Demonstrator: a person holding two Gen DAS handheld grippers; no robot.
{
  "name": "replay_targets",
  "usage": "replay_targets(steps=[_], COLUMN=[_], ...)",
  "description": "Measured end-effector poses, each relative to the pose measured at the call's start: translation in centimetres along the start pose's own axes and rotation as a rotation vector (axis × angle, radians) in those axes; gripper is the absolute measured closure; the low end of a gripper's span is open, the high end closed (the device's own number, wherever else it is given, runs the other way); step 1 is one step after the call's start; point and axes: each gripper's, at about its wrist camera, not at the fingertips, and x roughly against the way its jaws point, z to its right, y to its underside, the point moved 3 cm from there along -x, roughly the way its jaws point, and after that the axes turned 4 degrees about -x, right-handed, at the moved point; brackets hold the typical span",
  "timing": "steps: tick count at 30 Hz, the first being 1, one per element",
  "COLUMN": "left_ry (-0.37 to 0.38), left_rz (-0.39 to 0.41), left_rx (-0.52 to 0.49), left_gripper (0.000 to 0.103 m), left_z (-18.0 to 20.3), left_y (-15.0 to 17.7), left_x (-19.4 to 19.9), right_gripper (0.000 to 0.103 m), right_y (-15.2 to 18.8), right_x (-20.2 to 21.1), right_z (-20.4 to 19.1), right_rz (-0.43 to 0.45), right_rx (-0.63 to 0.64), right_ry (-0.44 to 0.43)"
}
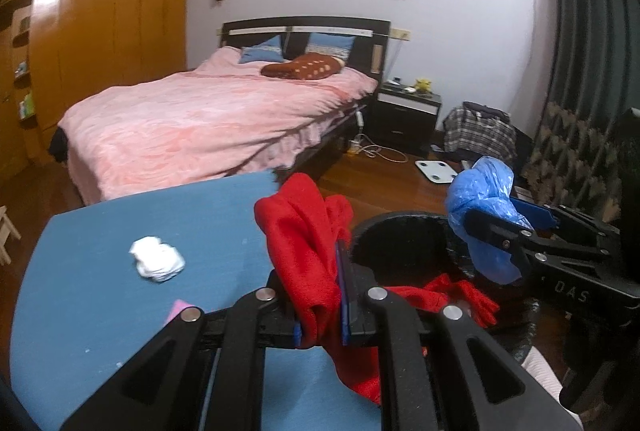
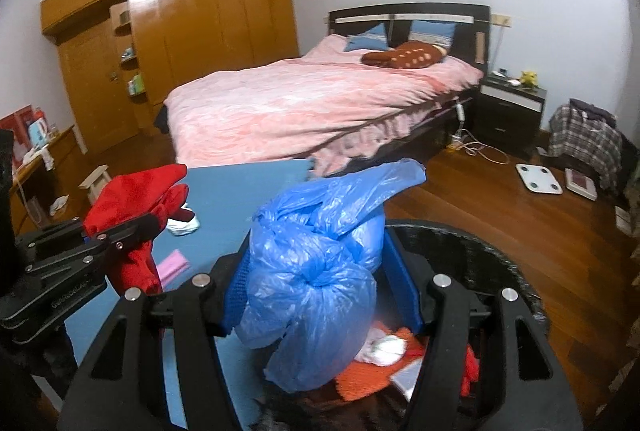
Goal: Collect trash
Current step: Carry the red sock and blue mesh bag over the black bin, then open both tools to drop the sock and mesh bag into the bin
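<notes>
My left gripper (image 1: 322, 283) is shut on a red cloth (image 1: 304, 231), which hangs by the rim of the black bin (image 1: 400, 227). More red fabric (image 1: 460, 295) lies inside the bin. My right gripper (image 2: 316, 271) is shut on a knotted blue plastic bag (image 2: 316, 259), held over the bin (image 2: 472, 251). The bin holds white tissue (image 2: 384, 347) and orange scraps (image 2: 360, 379). A crumpled white tissue (image 1: 157, 258) and a pink slip (image 1: 178, 309) lie on the blue table (image 1: 120, 231). The right wrist view shows the left gripper (image 2: 120, 231) with the red cloth (image 2: 136, 199).
A bed with a pink cover (image 1: 208, 119) stands behind the table. A wooden wardrobe (image 1: 100, 51) lines the left wall. A nightstand (image 1: 406, 111), a plaid bag (image 1: 480, 135), cables and a white scale (image 1: 436, 171) sit on the wood floor to the right.
</notes>
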Motion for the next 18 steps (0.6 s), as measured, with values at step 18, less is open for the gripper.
replay_targets(steps=[18], left_ry=[0.123], left_rz=[-0.045], left_rx=[-0.102], left_gripper=[0.090], left_z=[8.6], left_y=[-0.4], left_x=[-7.0], right_gripper=[0.043], right_y=[3.2], right_x=[-0.3], right_z=[9.8], right_rz=[-0.038], right_rx=[-0.084], right_ry=[0.167])
